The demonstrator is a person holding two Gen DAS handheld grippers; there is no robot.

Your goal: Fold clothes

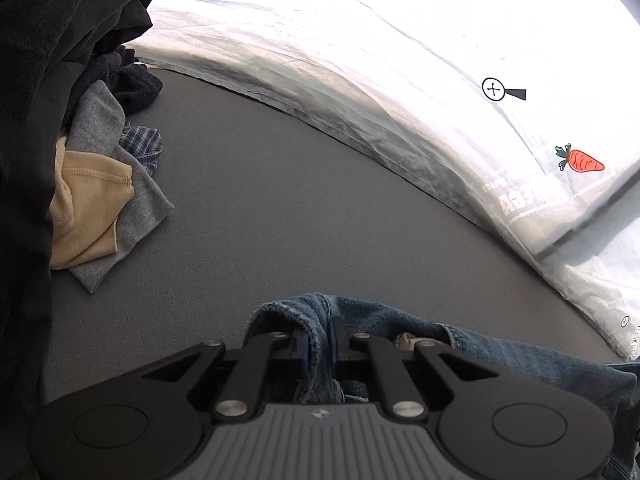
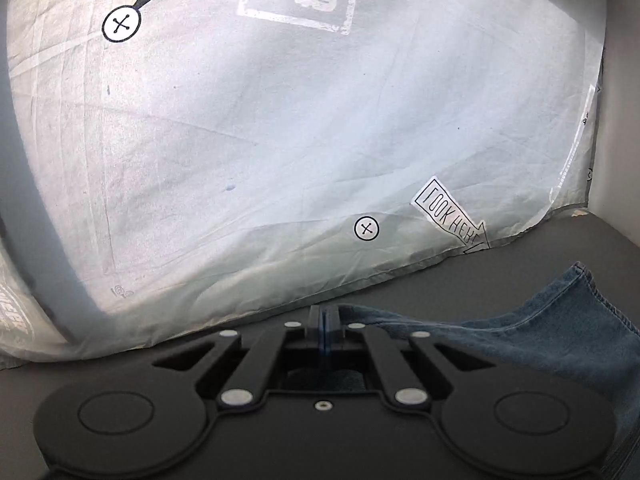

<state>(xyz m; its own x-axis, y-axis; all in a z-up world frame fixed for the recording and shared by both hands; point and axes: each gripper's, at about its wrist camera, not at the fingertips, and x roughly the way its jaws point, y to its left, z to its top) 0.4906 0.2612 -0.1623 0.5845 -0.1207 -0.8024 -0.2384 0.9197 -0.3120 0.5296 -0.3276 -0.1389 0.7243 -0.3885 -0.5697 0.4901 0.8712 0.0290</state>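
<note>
A pair of blue jeans [image 1: 500, 350] lies on the grey surface [image 1: 280, 208]. My left gripper [image 1: 320, 340] is shut on a bunched, frayed edge of the jeans, which rises between the fingers. In the right wrist view my right gripper [image 2: 323, 334] is shut with its blue pads pressed together; the jeans [image 2: 560, 320] spread off to its right, hem up. Whether a thin edge of denim sits between the right pads is hidden.
A pile of clothes sits at the left: a tan piece [image 1: 88, 208], a grey one [image 1: 100, 128], a plaid one [image 1: 144, 146] and dark garments [image 1: 60, 20]. A white printed plastic sheet [image 1: 400, 60] covers the back, also in the right wrist view [image 2: 280, 140].
</note>
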